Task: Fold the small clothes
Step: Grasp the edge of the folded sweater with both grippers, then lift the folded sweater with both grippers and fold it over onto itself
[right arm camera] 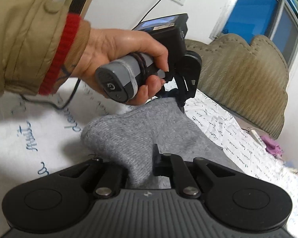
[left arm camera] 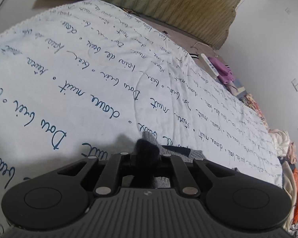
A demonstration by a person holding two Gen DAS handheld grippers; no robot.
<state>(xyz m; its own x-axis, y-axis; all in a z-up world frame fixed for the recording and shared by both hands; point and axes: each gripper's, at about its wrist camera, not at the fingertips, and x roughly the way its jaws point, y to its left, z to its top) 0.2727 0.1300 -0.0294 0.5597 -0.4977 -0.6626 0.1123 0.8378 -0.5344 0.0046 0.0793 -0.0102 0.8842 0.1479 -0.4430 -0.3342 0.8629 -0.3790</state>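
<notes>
Left gripper [left arm camera: 146, 158] pinching the sock's [left arm camera: 149, 148] dark toe; right gripper [right arm camera: 141, 168] clamped on its grey cuff at six o'clock. Held at both ends, likely to stretch it flat over the bed [left arm camera: 89, 79] for folding.

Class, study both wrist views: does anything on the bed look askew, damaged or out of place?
Nothing looks damaged or spilled. The grey sock hangs stretched between the left gripper and right gripper, each shut on one end, above the lettered bedspread.
</notes>
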